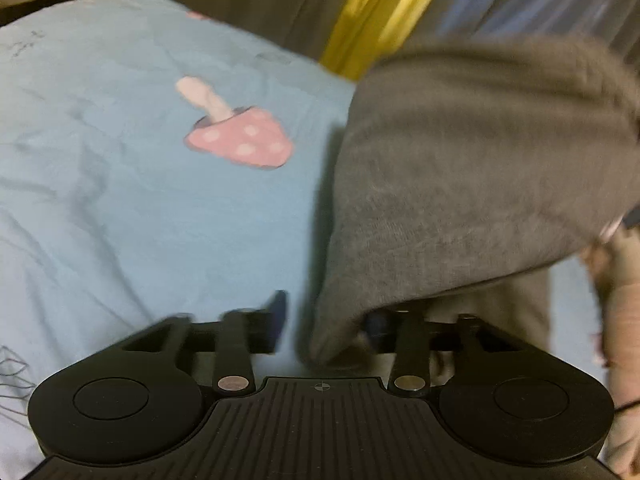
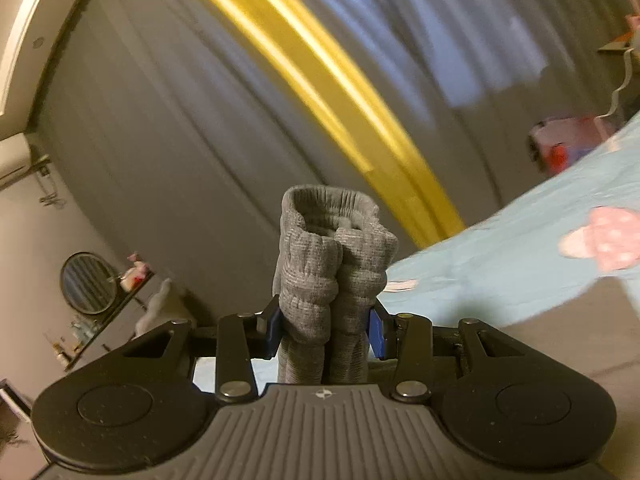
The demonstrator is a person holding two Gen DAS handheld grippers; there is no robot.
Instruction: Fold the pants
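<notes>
Two grippers were at work, and only one had a sure hold. Your right gripper (image 2: 328,332) was clamped on the bunched elastic waistband of the grey knitted pants (image 2: 332,264), which stood up in a thick gathered wad between its blue pads, with the striped grey-and-yellow curtain (image 2: 320,80) ahead of it rather than the bed. Your left gripper (image 1: 324,328) had its jaws drawn fairly narrow; its left pad stood bare over the sheet, while a hanging corner of the pants (image 1: 460,184) draped over the right finger, so I could not tell whether the pads actually pinched cloth. Ahead and to the right of that gripper the pants hung as a broad lifted sheet of grey fabric, off the light blue bedsheet with the pink mushroom print (image 1: 140,184). At its far right edge part of your hand (image 1: 624,304) showed, blurred. By my judgement you were early in the task: the garment was picked up and spread between the grippers, but no fold lay flat on the bed. Laying it out, aligning the legs and folding them over all seemed left to do.
</notes>
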